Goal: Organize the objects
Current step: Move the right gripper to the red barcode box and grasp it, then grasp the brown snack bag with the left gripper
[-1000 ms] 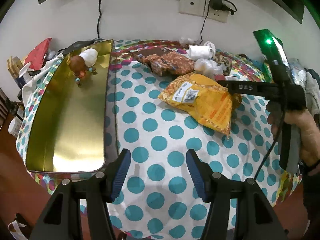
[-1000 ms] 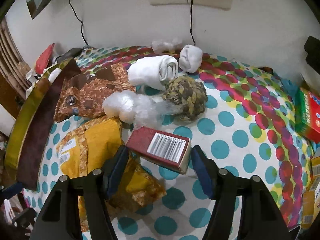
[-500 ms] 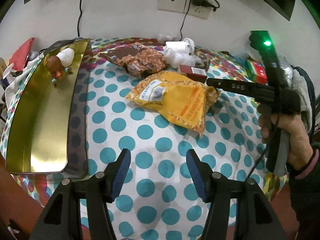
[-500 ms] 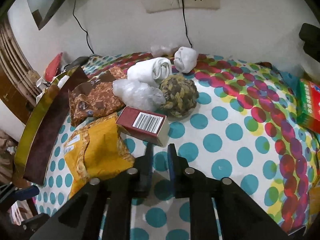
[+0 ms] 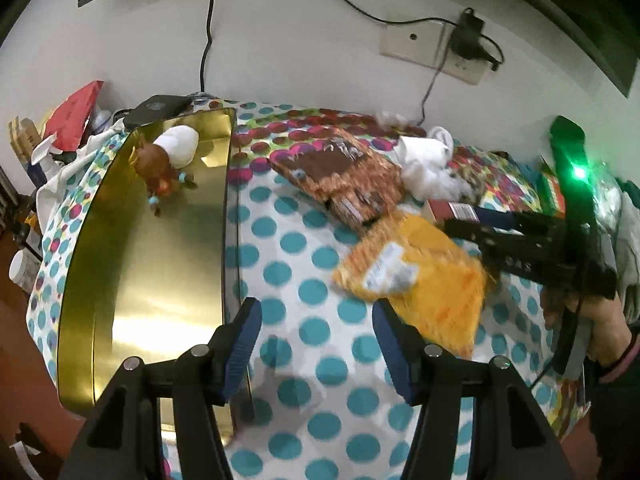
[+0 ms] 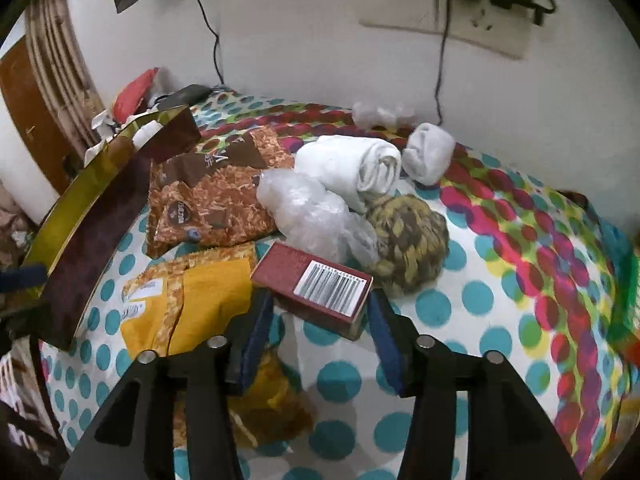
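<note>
A gold tin (image 5: 132, 264) lies at the table's left, also seen edge-on in the right wrist view (image 6: 96, 200), holding a brown toy (image 5: 156, 168) and a white roll (image 5: 178, 142). My left gripper (image 5: 318, 344) is open and empty over the dotted cloth, beside the tin's near corner. My right gripper (image 6: 320, 340) is open, its fingers either side of the near end of a dark red box (image 6: 316, 288), also seen in the left wrist view (image 5: 452, 210). A yellow snack bag (image 6: 192, 304) and a brown snack bag (image 6: 212, 196) lie left of it.
White rolled socks (image 6: 360, 168), a second white roll (image 6: 428, 152), crumpled clear plastic (image 6: 308, 208) and a braided ball (image 6: 408, 240) lie behind the box. A red-green carton (image 5: 552, 192) sits at the right edge. Wall sockets with cables (image 6: 448, 40) are behind.
My right gripper has opened from shut and moved forward, so its fingers now flank the red box. My left gripper has swung back left toward the tin.
</note>
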Motion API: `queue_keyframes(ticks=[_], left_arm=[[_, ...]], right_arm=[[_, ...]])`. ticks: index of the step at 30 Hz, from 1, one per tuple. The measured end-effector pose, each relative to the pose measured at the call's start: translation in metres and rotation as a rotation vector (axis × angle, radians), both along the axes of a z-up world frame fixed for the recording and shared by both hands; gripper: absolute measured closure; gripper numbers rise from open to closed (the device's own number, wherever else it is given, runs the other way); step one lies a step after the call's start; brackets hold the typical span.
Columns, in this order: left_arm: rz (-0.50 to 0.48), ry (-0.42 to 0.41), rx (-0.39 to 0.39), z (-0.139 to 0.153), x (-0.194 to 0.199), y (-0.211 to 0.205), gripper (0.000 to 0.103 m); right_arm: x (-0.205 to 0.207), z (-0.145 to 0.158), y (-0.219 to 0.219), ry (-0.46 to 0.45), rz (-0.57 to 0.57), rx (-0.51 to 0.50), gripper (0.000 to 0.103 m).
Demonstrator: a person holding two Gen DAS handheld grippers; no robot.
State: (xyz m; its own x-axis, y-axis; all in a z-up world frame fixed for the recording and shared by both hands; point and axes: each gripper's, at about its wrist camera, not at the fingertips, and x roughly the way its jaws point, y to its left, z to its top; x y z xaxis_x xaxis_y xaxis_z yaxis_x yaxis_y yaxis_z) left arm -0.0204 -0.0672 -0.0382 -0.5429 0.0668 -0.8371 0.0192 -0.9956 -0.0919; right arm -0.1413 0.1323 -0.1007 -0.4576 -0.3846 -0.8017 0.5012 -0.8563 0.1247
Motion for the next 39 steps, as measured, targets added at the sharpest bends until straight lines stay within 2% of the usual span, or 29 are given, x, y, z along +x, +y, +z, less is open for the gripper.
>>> queue_keyframes(ticks=[2,5,8,12,14,18,22,27,30,34,36,39], left_arm=[[-0.005,-0.023,0.033,-0.002,-0.017,-0.002,0.044],[0.004,-0.052,0.082,-0.01,-0.04,-0.004,0.044],[0.037,-0.086,0.105,-0.023,-0.062,-0.008,0.044],[0.081,-0.118,0.141,-0.034,-0.083,-0.015,0.044],[0.092,-0.096,0.203,-0.035,-0.088,-0.019,0.044],[0.121,-0.081,0.205,-0.034,-0.099,-0.015,0.039],[0.147,-0.066,0.199,-0.032,-0.108,-0.014,0.038],[0.203,-0.061,0.287,-0.027,-0.114,-0.02,0.038],[0.235,-0.044,0.322,-0.02,-0.109,-0.023,0.038],[0.24,-0.062,0.37,-0.019,-0.097,-0.024,0.038],[0.236,-0.069,0.427,-0.021,-0.093,-0.023,0.037],[0.237,-0.08,0.415,-0.024,-0.097,-0.019,0.037]], right_arm=[[-0.007,-0.002,-0.001,-0.012,0.027,-0.006,0.043],[-0.011,-0.007,-0.006,-0.033,0.067,-0.008,0.043],[-0.009,-0.011,-0.011,-0.024,0.087,0.019,0.063],[0.0,-0.011,-0.006,0.003,0.083,0.034,0.071],[0.006,-0.011,0.001,0.013,0.05,0.017,0.071],[0.01,-0.014,0.011,0.001,0.023,-0.034,0.071],[0.016,-0.017,0.008,0.036,0.021,-0.02,0.072],[0.016,-0.018,0.009,0.031,0.019,-0.038,0.073],[0.013,-0.018,0.012,0.019,0.019,-0.062,0.072],[0.013,-0.018,0.014,0.01,0.018,-0.081,0.072],[0.013,-0.018,0.013,0.01,0.018,-0.079,0.072],[0.014,-0.018,0.012,0.013,0.018,-0.074,0.072]])
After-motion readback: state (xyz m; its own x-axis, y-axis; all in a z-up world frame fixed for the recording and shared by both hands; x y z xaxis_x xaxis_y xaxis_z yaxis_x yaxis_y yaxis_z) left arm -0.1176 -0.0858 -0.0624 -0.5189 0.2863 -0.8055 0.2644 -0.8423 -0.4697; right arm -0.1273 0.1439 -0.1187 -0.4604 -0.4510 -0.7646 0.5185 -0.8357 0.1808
